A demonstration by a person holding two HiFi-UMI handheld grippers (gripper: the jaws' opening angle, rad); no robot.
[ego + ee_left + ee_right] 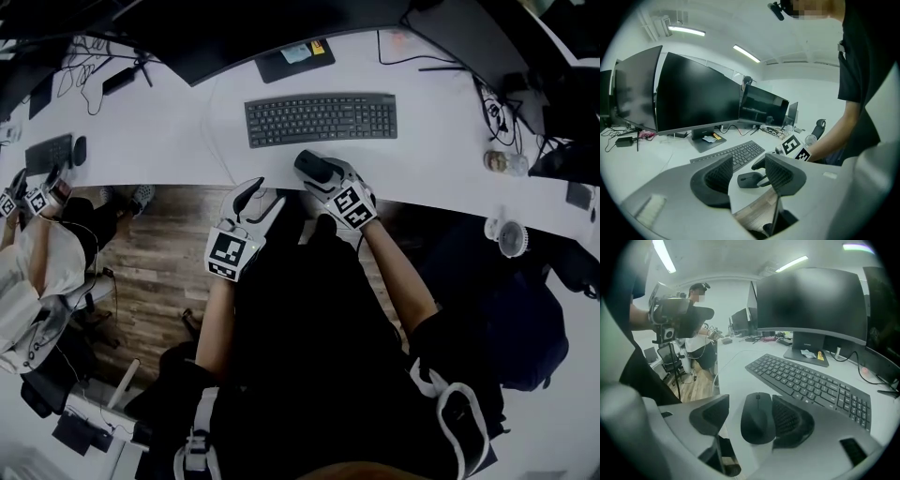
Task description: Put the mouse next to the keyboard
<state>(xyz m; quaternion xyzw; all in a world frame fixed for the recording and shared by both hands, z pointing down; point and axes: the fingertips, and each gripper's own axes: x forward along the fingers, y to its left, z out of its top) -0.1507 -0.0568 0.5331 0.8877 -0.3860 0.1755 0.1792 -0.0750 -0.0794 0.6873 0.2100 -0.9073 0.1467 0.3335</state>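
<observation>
A dark mouse (309, 166) lies on the white desk (169, 141) near its front edge, just in front of the black keyboard (321, 119). My right gripper (324, 178) is open around the mouse (757, 420); the right pad (787, 420) touches its side and the left pad (712, 414) stands apart from it. The keyboard (811, 383) lies just beyond. My left gripper (262, 195) hovers at the desk's edge to the left of the mouse, open with nothing between its jaws. The left gripper (750, 174) view shows the mouse (750, 180) further off on the desk.
A monitor stand with sticky notes (295, 58) sits behind the keyboard, under large monitors (696, 96). Cables, a jar (506, 162) and a cup (511, 236) are at the right. Another person with grippers (28, 202) sits at the left by a second keyboard (47, 152). Wooden floor lies below the desk's edge.
</observation>
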